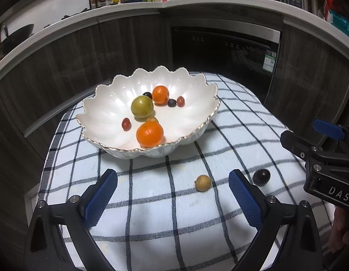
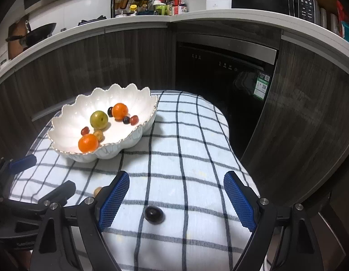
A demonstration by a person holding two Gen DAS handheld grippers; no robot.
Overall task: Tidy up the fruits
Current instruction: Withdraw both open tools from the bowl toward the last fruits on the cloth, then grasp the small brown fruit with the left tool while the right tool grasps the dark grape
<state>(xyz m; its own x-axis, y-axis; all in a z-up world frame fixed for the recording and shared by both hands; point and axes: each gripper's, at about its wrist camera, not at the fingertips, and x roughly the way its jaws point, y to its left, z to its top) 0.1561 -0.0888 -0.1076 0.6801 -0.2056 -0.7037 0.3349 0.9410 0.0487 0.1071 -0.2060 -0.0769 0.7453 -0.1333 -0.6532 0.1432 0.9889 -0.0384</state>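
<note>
The left gripper (image 1: pixel 173 194) is held with its jaws wide apart and nothing between the pads; a tan fruit (image 1: pixel 203 183) lies on the cloth (image 1: pixel 152 225) within the gap, nearer the right pad and untouched. The right gripper (image 2: pixel 176 199) is likewise spread wide and empty, and a dark fruit (image 2: pixel 153 213) rests on the cloth between its pads, clear of both. In the left view that dark fruit is seen just outside the left gripper's right finger. The bowl (image 1: pixel 102 103) stands farther back on the cloth and holds two oranges (image 1: pixel 149 134), a green fruit (image 1: pixel 142 106) and several small red and dark fruits. In the right view the tan fruit is half hidden behind the blue pad. A second tan fruit in the bowl is mostly covered by the near orange. The right gripper's body is cut off at the left view's edge, where a bit of a hand (image 1: pixel 341 230) is seen.
</note>
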